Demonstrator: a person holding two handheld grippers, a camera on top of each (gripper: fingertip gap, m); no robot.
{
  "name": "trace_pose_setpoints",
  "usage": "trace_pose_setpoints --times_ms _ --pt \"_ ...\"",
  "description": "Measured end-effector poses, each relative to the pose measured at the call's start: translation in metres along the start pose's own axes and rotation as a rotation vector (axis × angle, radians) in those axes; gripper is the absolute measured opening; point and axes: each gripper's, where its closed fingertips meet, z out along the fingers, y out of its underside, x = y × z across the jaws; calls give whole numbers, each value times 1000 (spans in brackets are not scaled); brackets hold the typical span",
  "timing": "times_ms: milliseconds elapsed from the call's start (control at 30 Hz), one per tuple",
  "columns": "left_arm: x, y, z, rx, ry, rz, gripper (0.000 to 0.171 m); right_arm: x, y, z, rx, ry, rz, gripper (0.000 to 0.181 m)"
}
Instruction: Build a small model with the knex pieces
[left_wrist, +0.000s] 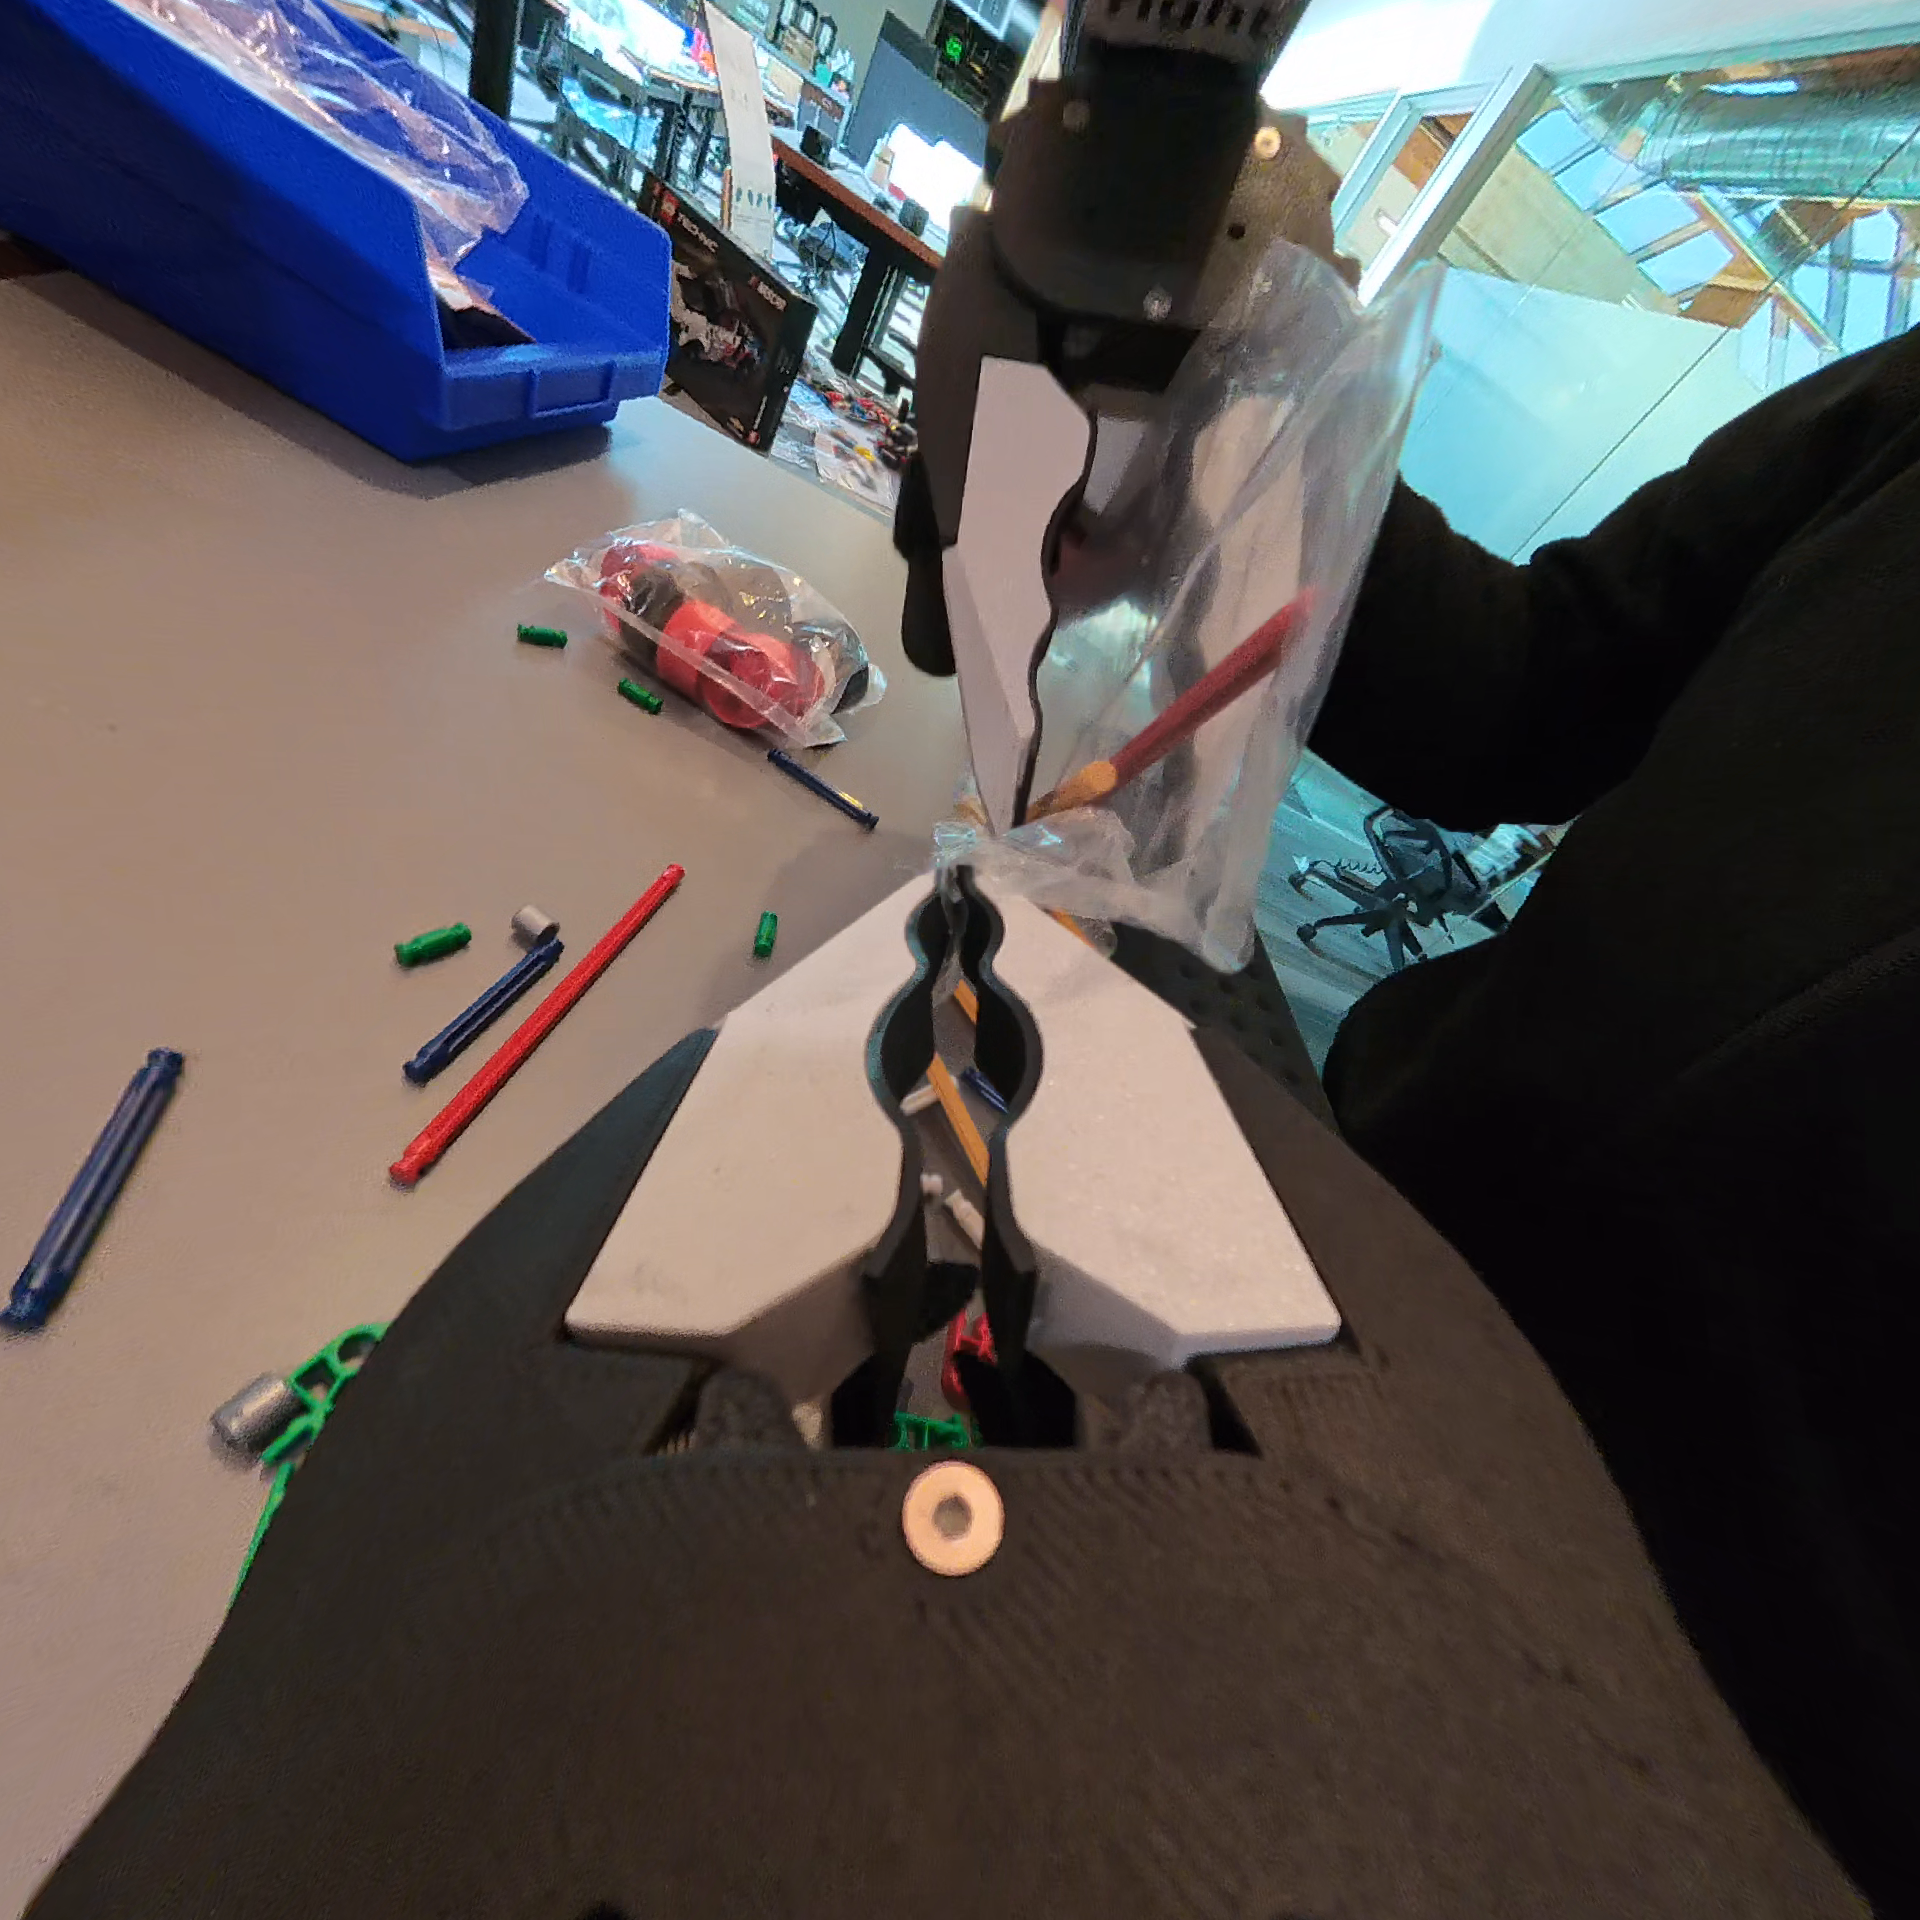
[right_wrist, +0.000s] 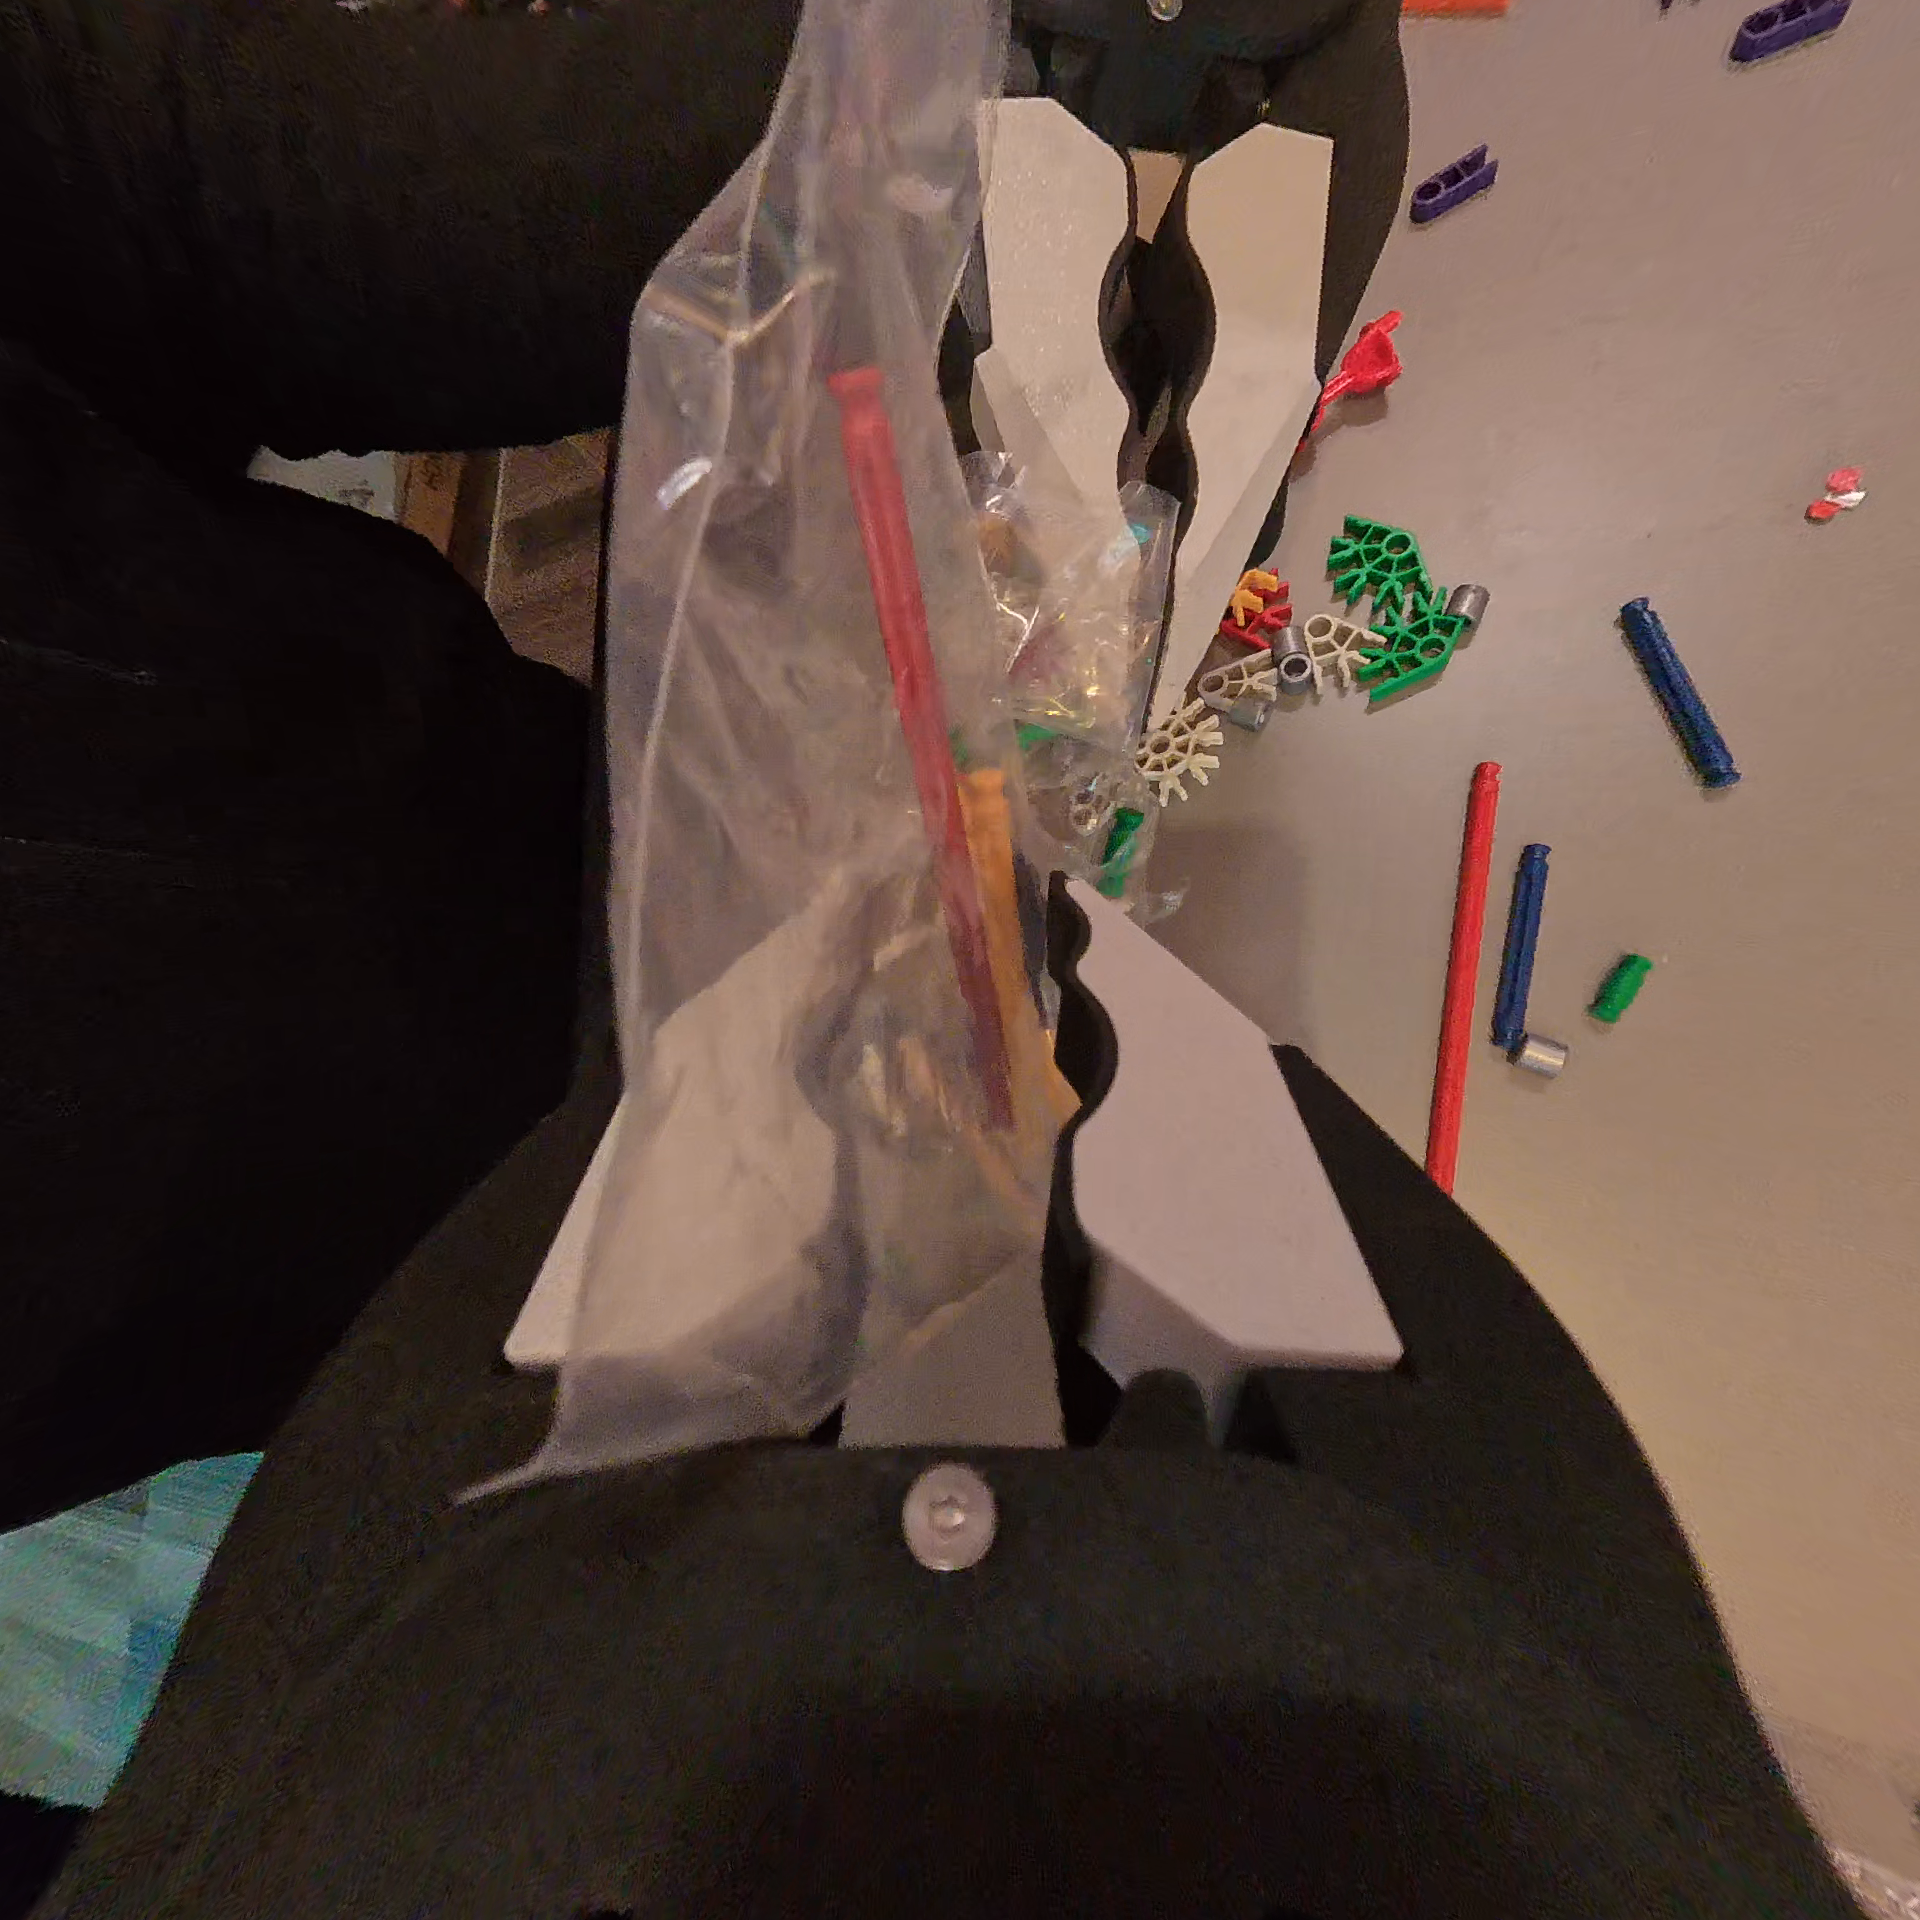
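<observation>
A clear plastic bag (left_wrist: 1226, 582) hangs between my two grippers above the grey table (left_wrist: 208, 727). It holds a red rod (left_wrist: 1205, 707), a yellow rod and small parts. My left gripper (left_wrist: 956, 883) is shut on the bag's gathered lower edge. My right gripper (left_wrist: 1003, 816) comes down from above and is shut on the bag right beside it. In the right wrist view the bag (right_wrist: 769, 644) drapes over my right gripper (right_wrist: 1060, 894), with the red rod (right_wrist: 904, 665) inside. My left gripper (right_wrist: 1153, 488) pinches the bag farther off.
Loose red (left_wrist: 540, 1023) and blue rods (left_wrist: 94, 1184) and green pieces lie on the table. A small bag of red and black wheels (left_wrist: 717, 634) and a blue bin (left_wrist: 343, 239) sit beyond. Connectors (right_wrist: 1340, 644) are piled below the bag. A dark sleeve (left_wrist: 1662, 727) is at right.
</observation>
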Motion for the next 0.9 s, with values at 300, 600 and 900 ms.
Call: trace_pose_setpoints --times_ms 300,600,900 --pt "-9 1 -10 45 -46 -4 0 4 -12 -16 -38 99 -59 0" --pt "-13 5 -8 19 -48 -74 20 13 -17 -2 -104 111 8 0" --pt "5 -4 -48 28 -66 -89 58 17 -18 -6 -142 139 41 0"
